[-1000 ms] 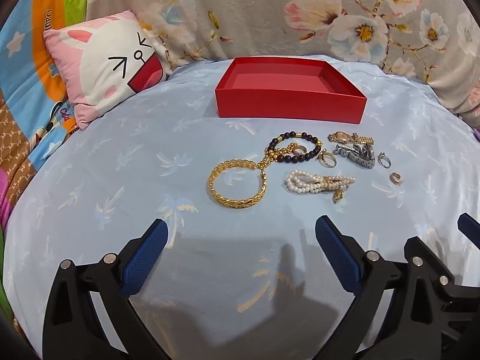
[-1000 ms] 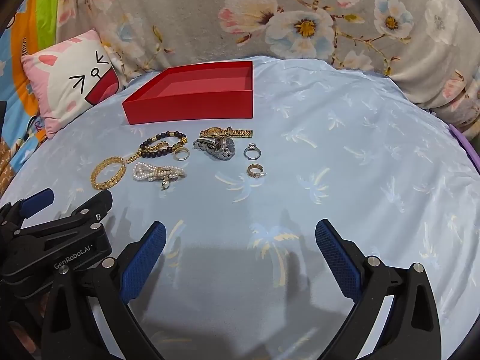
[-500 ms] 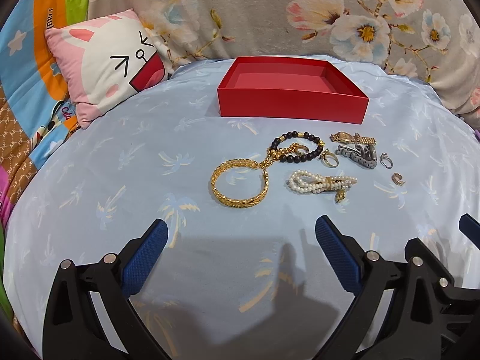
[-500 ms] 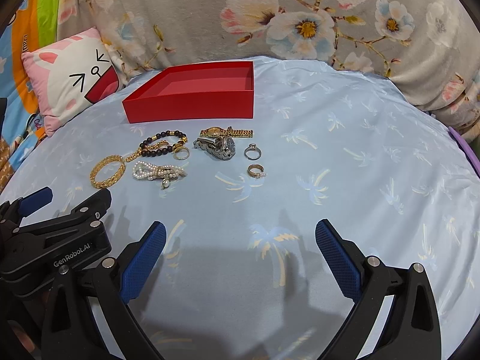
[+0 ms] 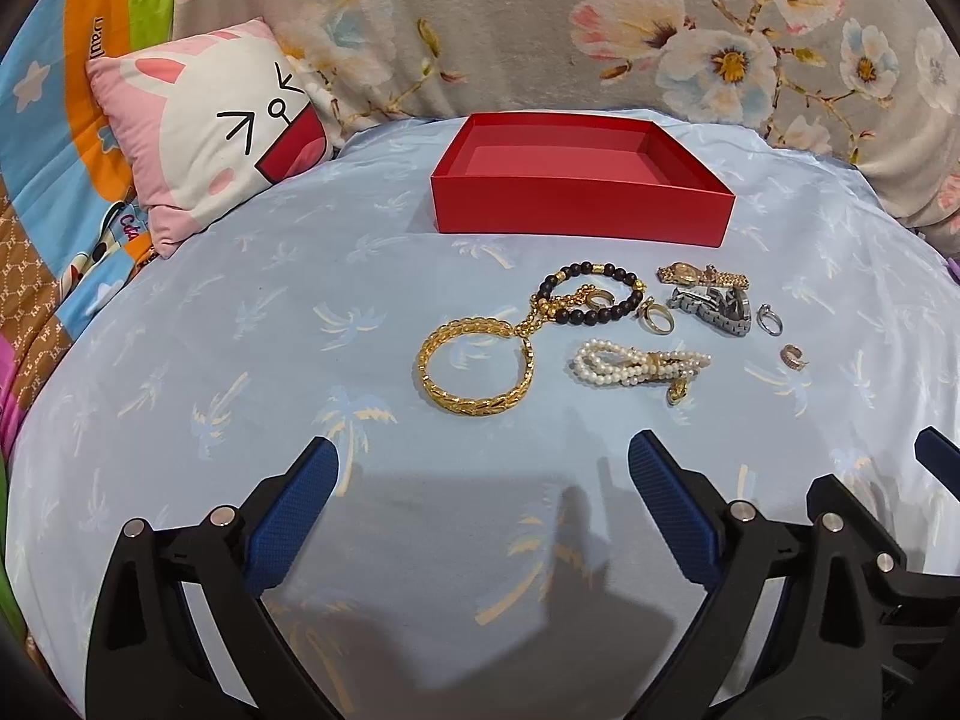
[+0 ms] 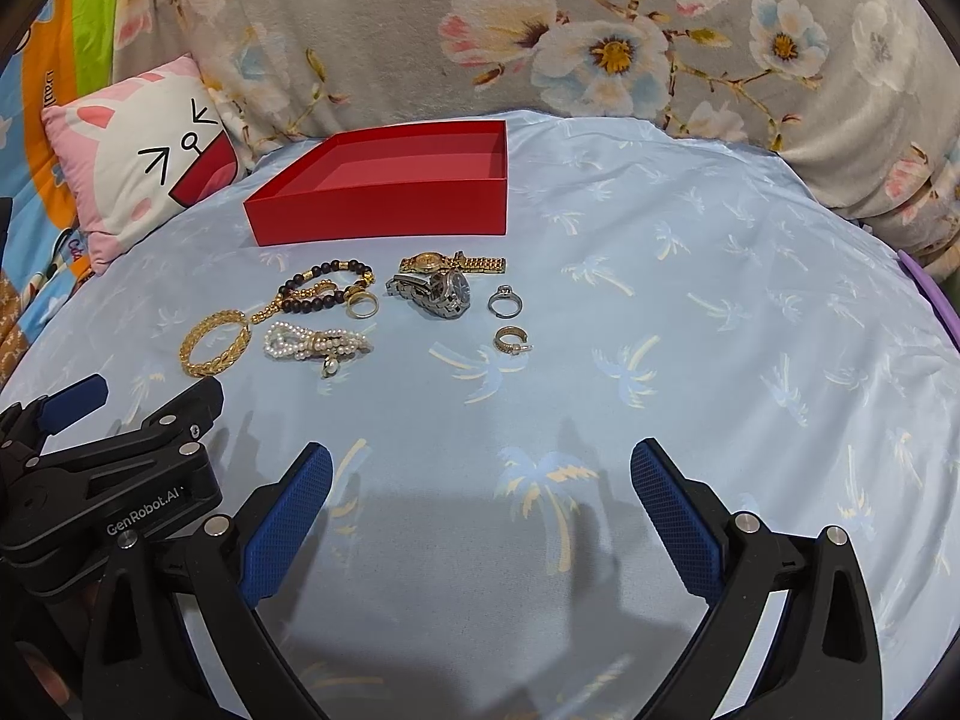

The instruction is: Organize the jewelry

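Observation:
An empty red box (image 5: 579, 213) (image 6: 384, 210) stands at the back of the blue sheet. In front of it lie a gold bangle (image 5: 477, 366) (image 6: 215, 343), a dark bead bracelet (image 5: 591, 300) (image 6: 324, 288), a pearl bracelet (image 5: 639, 363) (image 6: 315, 345), a gold watch (image 5: 702, 276) (image 6: 450, 264), a silver watch (image 5: 714, 303) (image 6: 435, 291) and several rings (image 6: 505, 302). My left gripper (image 5: 483, 465) is open and empty, short of the bangle. My right gripper (image 6: 480, 474) is open and empty, to the right of the left one.
A pink rabbit cushion (image 5: 207, 138) lies at the back left. A floral blanket (image 5: 600, 24) rises behind the box. The left gripper's body (image 6: 120, 468) shows at the right wrist view's lower left. A purple edge (image 6: 930, 294) is at the far right.
Both grippers have crept slightly forward and stay open. The jewelry and the box have not moved.

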The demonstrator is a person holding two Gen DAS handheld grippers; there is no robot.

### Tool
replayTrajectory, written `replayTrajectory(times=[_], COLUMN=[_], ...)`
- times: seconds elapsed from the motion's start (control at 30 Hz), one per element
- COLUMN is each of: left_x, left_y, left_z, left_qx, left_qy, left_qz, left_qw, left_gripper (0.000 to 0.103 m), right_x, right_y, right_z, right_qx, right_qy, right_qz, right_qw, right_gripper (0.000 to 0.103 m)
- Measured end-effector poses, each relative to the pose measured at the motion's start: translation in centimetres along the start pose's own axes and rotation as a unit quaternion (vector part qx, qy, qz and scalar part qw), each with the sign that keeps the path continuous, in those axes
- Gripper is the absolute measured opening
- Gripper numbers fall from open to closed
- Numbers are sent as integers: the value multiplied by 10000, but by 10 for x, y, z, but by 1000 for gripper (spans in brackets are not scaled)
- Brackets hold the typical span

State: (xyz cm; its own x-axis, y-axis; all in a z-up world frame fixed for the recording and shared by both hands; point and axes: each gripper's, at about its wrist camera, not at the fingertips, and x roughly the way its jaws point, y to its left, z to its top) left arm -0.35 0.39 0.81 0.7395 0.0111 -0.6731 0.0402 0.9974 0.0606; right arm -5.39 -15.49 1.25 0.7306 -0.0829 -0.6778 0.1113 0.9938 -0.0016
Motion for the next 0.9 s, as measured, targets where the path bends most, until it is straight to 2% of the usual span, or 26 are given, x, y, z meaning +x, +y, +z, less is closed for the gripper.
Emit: replayTrajectory(times=[0.9], left_x=[-3], left_y=[-3], left_z=[-3], left_qx=[-1], left_qy=[-13], left_qz=[24], left_qw=[10000], left_gripper=[95], right_x=[1], right_y=[0], right_z=[0], right_qx=[6], right_qy=[4], right_qz=[-1], right_qw=[10000], right_gripper=[98])
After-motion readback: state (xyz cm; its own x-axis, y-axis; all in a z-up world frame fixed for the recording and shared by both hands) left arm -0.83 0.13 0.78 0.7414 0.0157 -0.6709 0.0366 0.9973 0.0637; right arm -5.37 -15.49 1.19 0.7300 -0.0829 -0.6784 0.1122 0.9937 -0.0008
